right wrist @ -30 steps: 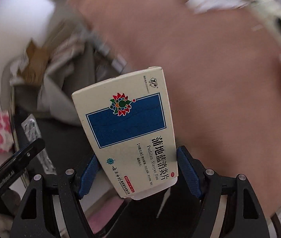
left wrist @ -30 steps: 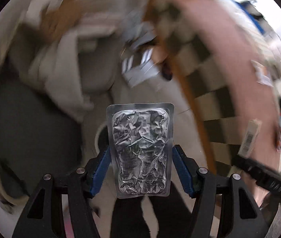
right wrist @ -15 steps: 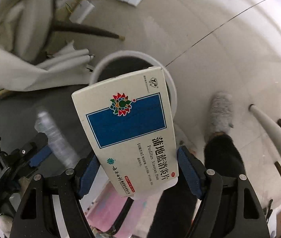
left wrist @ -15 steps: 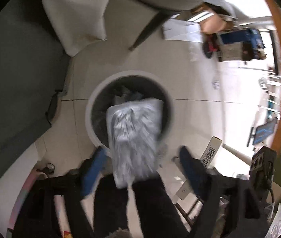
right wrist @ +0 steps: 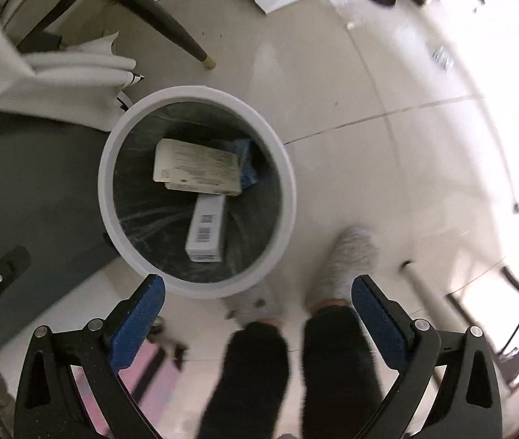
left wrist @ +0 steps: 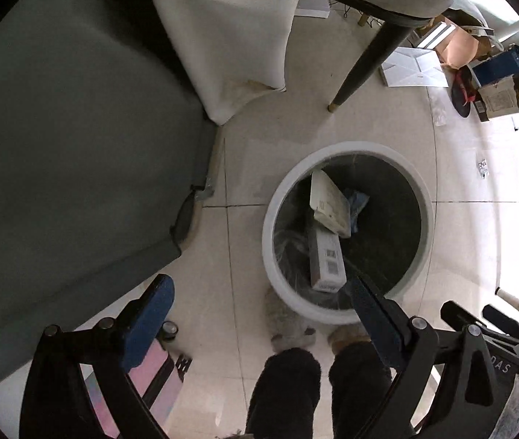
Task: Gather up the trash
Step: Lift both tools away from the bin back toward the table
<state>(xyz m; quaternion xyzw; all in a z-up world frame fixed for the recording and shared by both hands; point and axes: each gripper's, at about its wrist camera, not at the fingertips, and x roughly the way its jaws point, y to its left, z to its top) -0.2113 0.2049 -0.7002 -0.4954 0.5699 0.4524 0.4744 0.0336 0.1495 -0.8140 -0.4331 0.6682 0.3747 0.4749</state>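
left gripper (left wrist: 259, 309) down, jaws just opened, empty | right gripper (right wrist: 258, 301) same

Two boxes (right wrist: 198, 168) lay crossed in the bin (right wrist: 113, 153), one atop the other. The bin stood on the floor (right wrist: 369, 146), before the person's feet (right wrist: 347, 263).

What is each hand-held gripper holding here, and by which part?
Nothing: the left hand-held gripper and right hand-held gripper have just opened, empty, above the bin.
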